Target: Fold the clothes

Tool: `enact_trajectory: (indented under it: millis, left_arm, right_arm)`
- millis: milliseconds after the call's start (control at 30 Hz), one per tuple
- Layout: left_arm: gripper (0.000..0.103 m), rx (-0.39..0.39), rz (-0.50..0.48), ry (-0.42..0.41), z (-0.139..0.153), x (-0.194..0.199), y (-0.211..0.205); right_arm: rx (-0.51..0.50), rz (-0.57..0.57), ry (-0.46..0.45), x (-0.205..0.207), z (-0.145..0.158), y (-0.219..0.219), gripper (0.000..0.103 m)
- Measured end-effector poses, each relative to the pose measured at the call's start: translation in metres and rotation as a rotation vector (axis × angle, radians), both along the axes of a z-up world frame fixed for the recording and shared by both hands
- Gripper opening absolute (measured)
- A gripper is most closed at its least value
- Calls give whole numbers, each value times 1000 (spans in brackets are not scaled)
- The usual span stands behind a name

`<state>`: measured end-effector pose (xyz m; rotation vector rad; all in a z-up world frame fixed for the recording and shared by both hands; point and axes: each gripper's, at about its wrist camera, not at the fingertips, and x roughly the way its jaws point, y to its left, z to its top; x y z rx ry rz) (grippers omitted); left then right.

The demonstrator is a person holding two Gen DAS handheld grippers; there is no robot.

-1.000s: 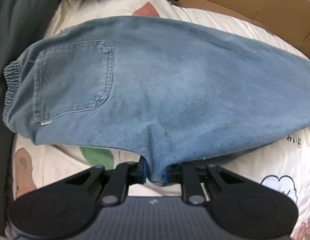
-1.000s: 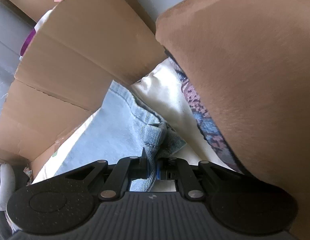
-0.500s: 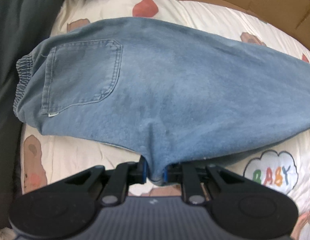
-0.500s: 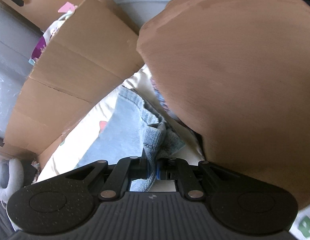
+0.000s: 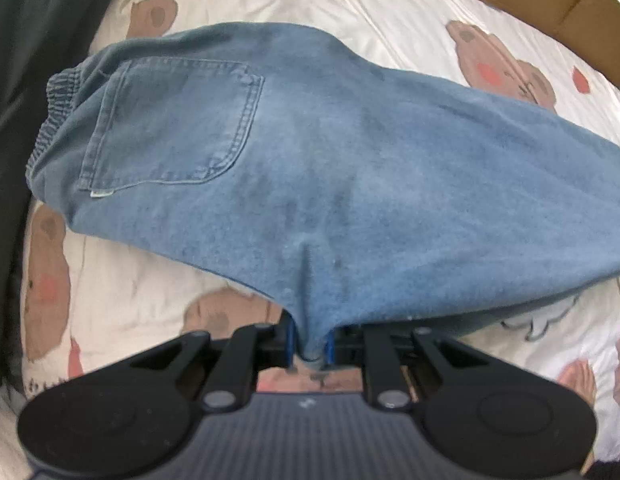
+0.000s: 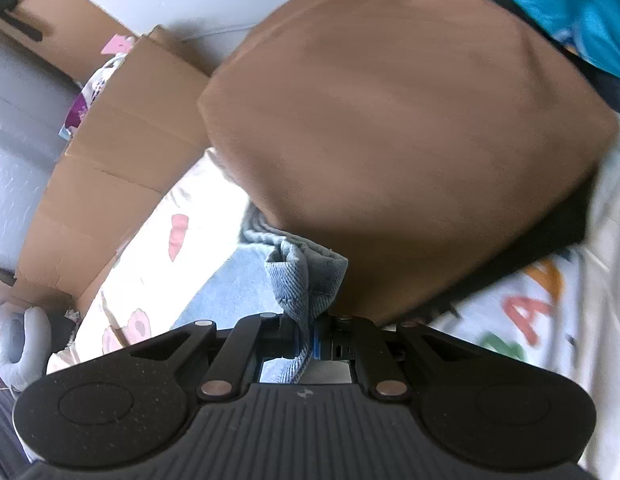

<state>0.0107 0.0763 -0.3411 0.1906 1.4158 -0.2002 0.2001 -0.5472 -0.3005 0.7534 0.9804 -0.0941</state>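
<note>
Since the earlier frames the right gripper [image 6: 310, 334] has been rising and swinging across the bed, so more of the printed sheet [image 6: 550, 300] is showing beside the brown cloth [image 6: 390, 140], while the jeans [image 5: 330, 160] are sitting a little farther along the sheet in the left wrist view. Both tongs are staying clamped on denim: the left gripper [image 5: 310, 344] is pinching a fold at the crotch edge of the jeans, its jaws close together around the cloth, and the right gripper is squeezing a bunched hem of the same denim, jaws almost touching.

In the left view the jeans are lying across the bed with their long axis running left to right, the elastic waistband [image 5: 57, 120] pointing left and the leg running off the right edge. The back pocket [image 5: 169, 128] is facing up.

Underneath, a cream sheet [image 5: 390, 20] printed with brown bears and red shapes is covering the bed. Cardboard [image 6: 121, 152] is standing along its far side, dark fabric [image 5: 29, 80] is lying at the left, and turquoise cloth [image 6: 570, 8] is showing past the brown cloth.
</note>
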Motion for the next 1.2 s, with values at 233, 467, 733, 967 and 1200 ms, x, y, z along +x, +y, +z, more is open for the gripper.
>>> enact_trajectory:
  millis: [233, 467, 733, 967, 1200]
  left_arm:
    - [15, 0, 3, 23, 0, 0, 3]
    - [15, -11, -21, 21, 5, 12, 10]
    - [14, -12, -13, 20, 2, 12, 5]
    - [14, -27, 0, -5, 1, 18, 4]
    - [14, -13, -8, -6, 0, 20, -4]
  right_arm:
    - [12, -52, 22, -66, 3, -30, 5]
    - [-15, -70, 68, -122, -10, -41, 5]
    - [-19, -103, 121, -170, -20, -57, 5]
    - [-24, -124, 177, -202, -24, -77, 5]
    - [-26, -152, 191, -226, -27, -93, 5]
